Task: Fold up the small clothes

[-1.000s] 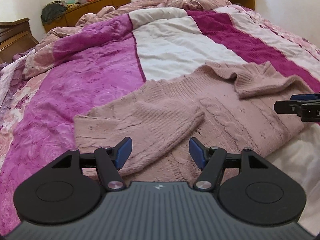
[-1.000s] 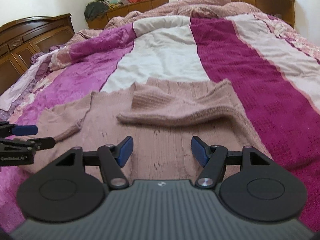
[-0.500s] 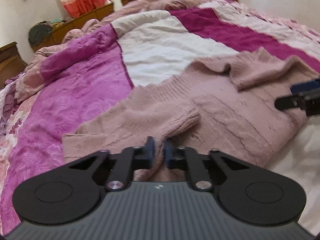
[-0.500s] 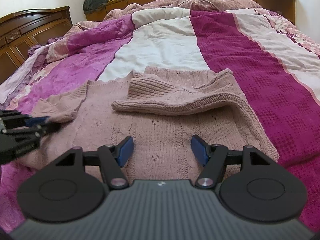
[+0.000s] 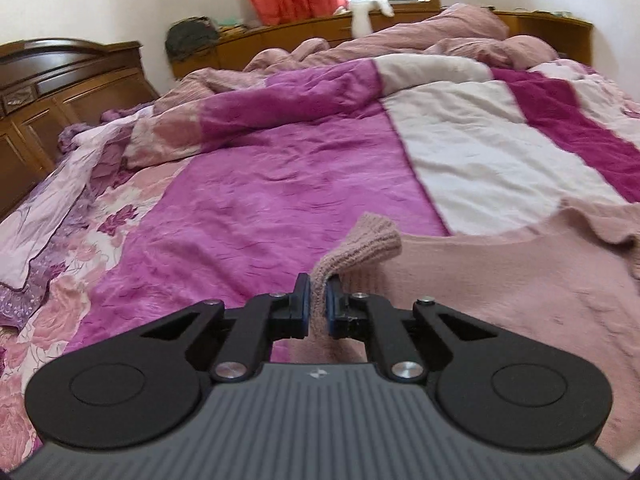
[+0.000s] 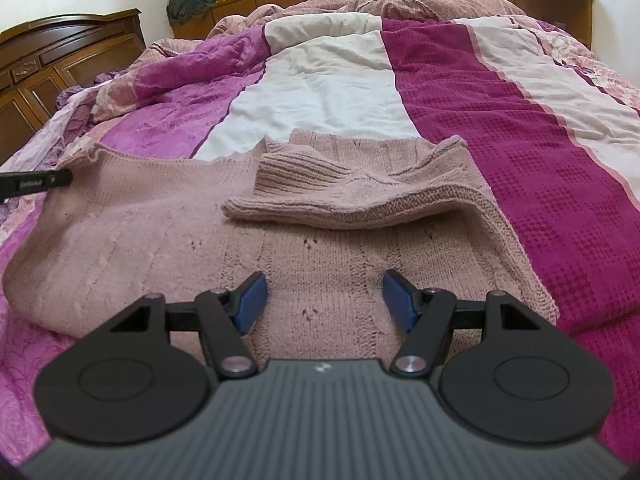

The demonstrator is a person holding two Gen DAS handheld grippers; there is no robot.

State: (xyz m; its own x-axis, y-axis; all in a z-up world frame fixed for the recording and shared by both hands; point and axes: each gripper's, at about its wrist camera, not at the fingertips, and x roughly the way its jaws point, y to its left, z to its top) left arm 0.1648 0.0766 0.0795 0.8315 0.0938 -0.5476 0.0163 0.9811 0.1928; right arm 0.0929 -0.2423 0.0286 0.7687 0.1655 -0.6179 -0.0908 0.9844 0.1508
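Left tool is pinched tight on the pink sweater's cuff; right tool sits wide apart just over the sweater body, empty, bed beyond.

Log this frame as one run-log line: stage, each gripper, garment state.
stage: folding left sleeve | left gripper: shut on sleeve cuff | right gripper: open over sweater | right sleeve: already folded across

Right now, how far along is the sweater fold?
Early. Done: the sweater lies flat on the bed, one sleeve already folded across the chest. In hand: the left claw is shut on the other sleeve's cuff, lifting it. The right claw is open above the hem. Left: lay that sleeve across, then fold the body.
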